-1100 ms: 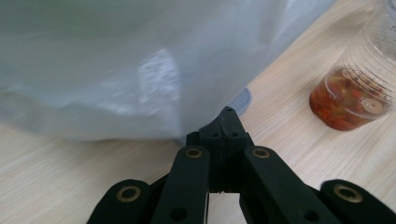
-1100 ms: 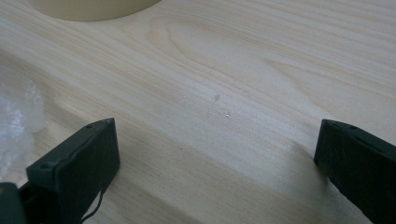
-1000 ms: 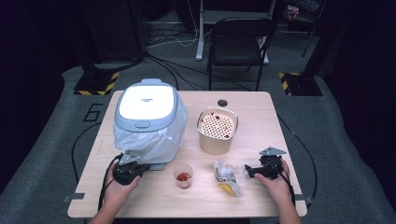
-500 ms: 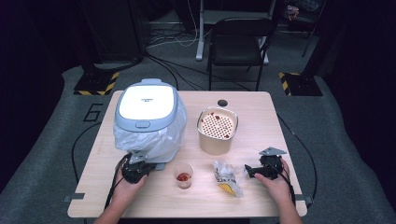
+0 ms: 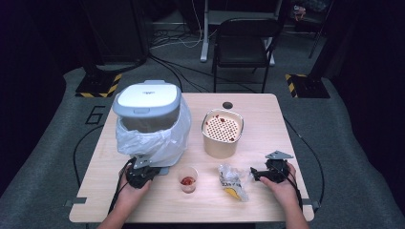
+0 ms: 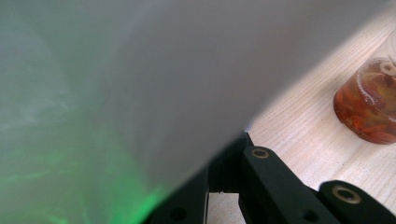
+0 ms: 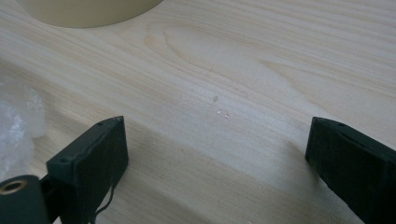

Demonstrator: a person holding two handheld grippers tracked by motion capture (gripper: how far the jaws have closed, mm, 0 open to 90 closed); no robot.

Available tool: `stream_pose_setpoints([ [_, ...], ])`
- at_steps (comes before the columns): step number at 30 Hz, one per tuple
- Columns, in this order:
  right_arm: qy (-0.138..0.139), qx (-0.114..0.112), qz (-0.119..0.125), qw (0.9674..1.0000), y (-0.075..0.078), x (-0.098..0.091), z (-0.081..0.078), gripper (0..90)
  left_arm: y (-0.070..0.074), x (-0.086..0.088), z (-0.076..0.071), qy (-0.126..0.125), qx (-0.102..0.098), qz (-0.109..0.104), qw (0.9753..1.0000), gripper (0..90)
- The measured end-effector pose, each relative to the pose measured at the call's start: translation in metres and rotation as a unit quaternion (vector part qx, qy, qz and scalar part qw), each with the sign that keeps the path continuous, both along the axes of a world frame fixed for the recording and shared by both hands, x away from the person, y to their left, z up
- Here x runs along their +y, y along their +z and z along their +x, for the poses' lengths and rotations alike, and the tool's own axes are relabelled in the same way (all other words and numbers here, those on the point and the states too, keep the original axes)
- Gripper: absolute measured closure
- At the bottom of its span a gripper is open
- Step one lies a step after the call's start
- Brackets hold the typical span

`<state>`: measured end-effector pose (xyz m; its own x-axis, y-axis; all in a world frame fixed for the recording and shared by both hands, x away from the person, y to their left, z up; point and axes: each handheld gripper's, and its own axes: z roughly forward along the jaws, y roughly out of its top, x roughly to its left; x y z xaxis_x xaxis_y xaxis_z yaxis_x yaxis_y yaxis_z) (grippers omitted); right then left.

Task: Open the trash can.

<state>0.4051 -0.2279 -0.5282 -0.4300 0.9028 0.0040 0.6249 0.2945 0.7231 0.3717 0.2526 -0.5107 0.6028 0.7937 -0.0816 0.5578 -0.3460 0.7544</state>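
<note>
High view: on the wooden counter a lidded white bin, lined with a clear plastic bag, stands toward the far left corner. The left claw sits at the bin's base near the front edge, its jaws closed together against the bag's hanging plastic. A small cup of red bits stands just beside it, toward the middle of the front edge. A beige container with a perforated top stands mid-counter. A crumpled wrapper lies near the front edge, with the right claw just beside it, toward the front right corner.

Left gripper view: the jaws meet, with the bag's film in front of them; the cup is at the right.

Right gripper view: the right claw stands wide, having just been closing a little, with bare counter between its jaws; the wrapper lies at its left.
</note>
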Motion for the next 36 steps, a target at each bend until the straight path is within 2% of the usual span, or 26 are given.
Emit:
stream_pose_setpoints([
  [1, 0.000, 0.001, -0.002, 1.0000, 0.000, 0.000, 0.000, 5.4, -0.001, -0.001, 0.000, 0.006, 0.003, -0.001, 1.0000, 90.0],
  [2, 0.003, -0.002, -0.003, 1.0000, 0.000, 0.000, 0.000, 5.6, -0.002, -0.002, 0.001, -0.005, -0.008, 0.017, 0.9998, 90.0],
  [3, 0.003, -0.002, -0.002, 1.0000, 0.000, 0.000, 0.000, 5.7, -0.003, 0.000, 0.002, -0.012, -0.014, 0.019, 0.9997, 90.0],
  [6, 0.002, 0.002, -0.002, 1.0000, 0.000, 0.000, 0.000, 6.8, -0.003, 0.002, 0.003, -0.012, -0.011, 0.015, 0.9998, 90.0],
  [7, 0.005, 0.002, -0.004, 1.0000, 0.001, -0.001, 0.000, 8.8, -0.003, 0.002, 0.003, -0.011, -0.007, 0.014, 0.9998, 90.0],
  [8, 0.010, 0.000, -0.001, 1.0000, 0.003, -0.001, -0.001, 15.3, -0.003, 0.003, 0.003, -0.012, -0.007, 0.011, 0.9998, 90.0],
  [12, 0.013, -0.001, 0.000, 0.9999, 0.003, -0.002, -0.002, 16.4, -0.003, 0.002, 0.003, -0.009, -0.006, 0.012, 0.9999, 90.0],
  [13, 0.012, 0.000, 0.002, 0.9999, 0.004, -0.001, -0.003, 21.3, -0.003, 0.002, 0.003, -0.010, -0.007, 0.013, 0.9998, 90.0],
  [16, 0.016, 0.006, -0.001, 0.9999, 0.006, 0.000, -0.003, 24.3, -0.004, 0.000, 0.002, -0.006, -0.005, 0.003, 1.0000, 90.0],
  [18, 0.024, 0.005, -0.007, 0.9997, 0.010, 0.001, -0.003, 25.6, -0.003, 0.000, 0.002, -0.004, 0.000, 0.001, 1.0000, 90.0],
  [19, 0.024, 0.001, -0.005, 0.9997, 0.016, 0.003, -0.005, 28.6, -0.003, -0.001, 0.001, 0.006, 0.004, -0.005, 1.0000, 90.0],
  [20, 0.024, 0.001, -0.005, 0.9997, 0.016, 0.003, -0.005, 28.6, -0.003, -0.001, 0.001, 0.006, 0.004, -0.005, 1.0000, 90.0],
  [21, 0.028, 0.004, 0.002, 0.9996, 0.023, 0.003, -0.007, 32.9, -0.004, -0.001, 0.002, 0.007, 0.005, -0.008, 0.9999, 90.0],
  [22, 0.031, 0.004, 0.005, 0.9995, 0.026, 0.003, -0.007, 33.0, -0.003, 0.000, 0.002, 0.001, 0.005, -0.006, 1.0000, 90.0],
  [24, 0.029, 0.006, 0.005, 0.9996, 0.033, 0.005, -0.011, 34.6, -0.003, -0.001, 0.002, 0.007, 0.008, -0.009, 0.9999, 90.0],
  [26, 0.039, 0.000, 0.000, 0.9993, 0.037, 0.005, -0.013, 35.4, -0.004, -0.001, 0.002, 0.017, 0.011, -0.013, 0.9997, 90.0],
  [27, 0.039, -0.003, 0.009, 0.9992, 0.045, 0.007, -0.019, 37.7, -0.003, -0.001, 0.002, 0.019, 0.013, -0.010, 0.9997, 90.0],
  [28, 0.039, -0.003, 0.009, 0.9992, 0.045, 0.007, -0.019, 37.7, -0.003, -0.001, 0.002, 0.019, 0.013, -0.010, 0.9997, 90.0],
  [30, 0.058, -0.010, 0.030, 0.9978, 0.057, 0.012, -0.027, 40.4, -0.003, -0.001, 0.002, 0.015, 0.012, -0.008, 0.9998, 90.0],
  [31, 0.064, -0.011, 0.033, 0.9973, 0.060, 0.015, -0.029, 41.4, -0.002, -0.001, 0.002, 0.014, 0.014, -0.003, 0.9998, 90.0],
  [36, 0.087, -0.010, 0.038, 0.9955, 0.069, 0.028, -0.035, 42.3, -0.003, -0.001, 0.002, 0.013, 0.012, -0.006, 0.9998, 90.0],
])
